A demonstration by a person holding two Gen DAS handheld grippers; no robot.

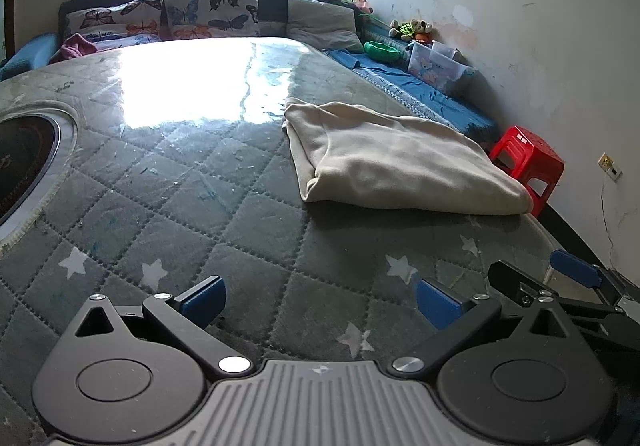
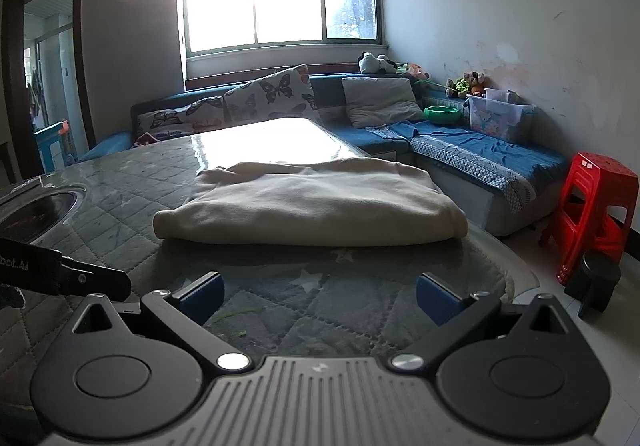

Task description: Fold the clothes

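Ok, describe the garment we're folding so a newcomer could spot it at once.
Start at the big table with the quilted grey star-print cover. Toward its right edge, near the red plastic stool, lies a cream fleece garment, folded into a thick rectangle. It's the only cloth item on the table.

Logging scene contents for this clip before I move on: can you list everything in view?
folded garment: 1, cream, on the table's right part
table: 1, grey-green quilted cover with stars
round inset: 1, dark, table's left edge
sofa: 1, blue, under the window and along the wall
butterfly cushions: 2, white patterned, on sofa
plain cushion: 1, grey, sofa
bowl: 1, green, sofa
storage box: 1, clear, sofa
stool: red, floor by wall
left hand-held gripper: open, empty
right hand-held gripper: open, empty
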